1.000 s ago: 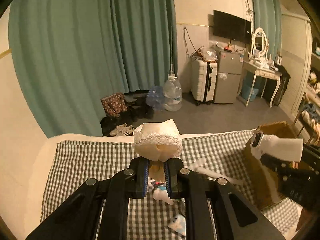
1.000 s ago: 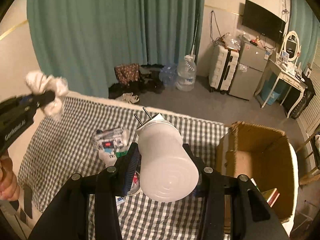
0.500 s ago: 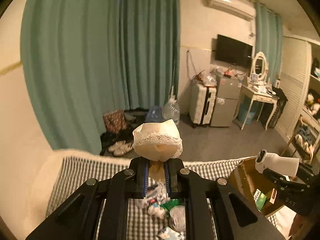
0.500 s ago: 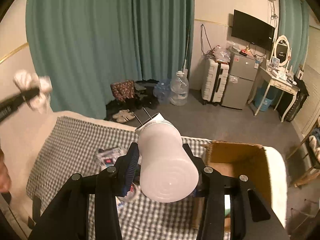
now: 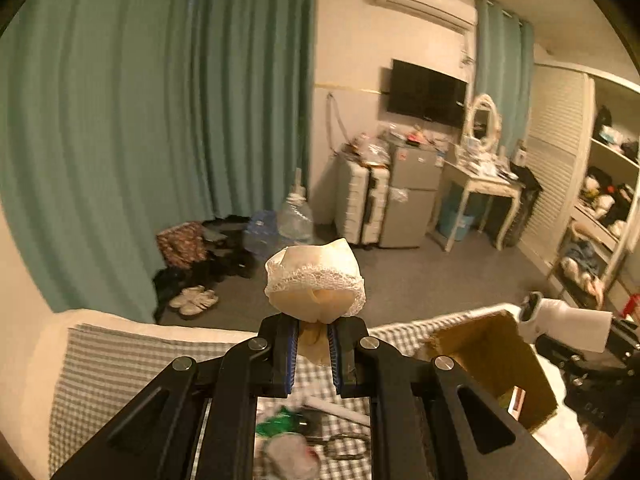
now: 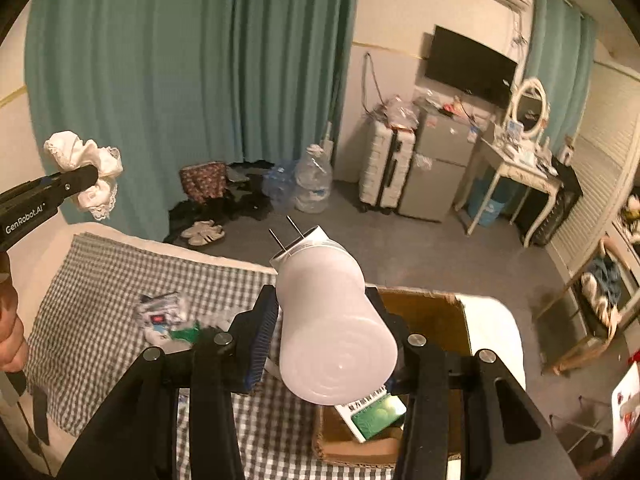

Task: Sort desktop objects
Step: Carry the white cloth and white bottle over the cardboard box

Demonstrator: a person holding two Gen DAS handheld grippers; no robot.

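Note:
My left gripper [image 5: 314, 326] is shut on a cream cloth with a lace trim [image 5: 314, 280], held up above the checked tablecloth [image 5: 120, 364]. The right wrist view shows that gripper [image 6: 76, 178] and cloth [image 6: 86, 168] at the far left. My right gripper [image 6: 322, 300] is shut on a white cylindrical plug-in device [image 6: 332, 328] whose two metal prongs point away from me. It hangs over the near left corner of an open cardboard box [image 6: 424, 312]. In the left wrist view the device [image 5: 568, 320] and the box [image 5: 492, 356] sit at the right.
Loose packets [image 6: 164, 312], a green wrapper [image 5: 280, 420] and scissors [image 5: 340, 440] lie on the tablecloth [image 6: 92, 292]. A green and white packet [image 6: 376, 412] lies in the box. Beyond the table are floor, curtains, a suitcase and a small fridge.
Both grippers have risen with their loads still held. The table has dropped lower in both views, and the box now lies under the right gripper.

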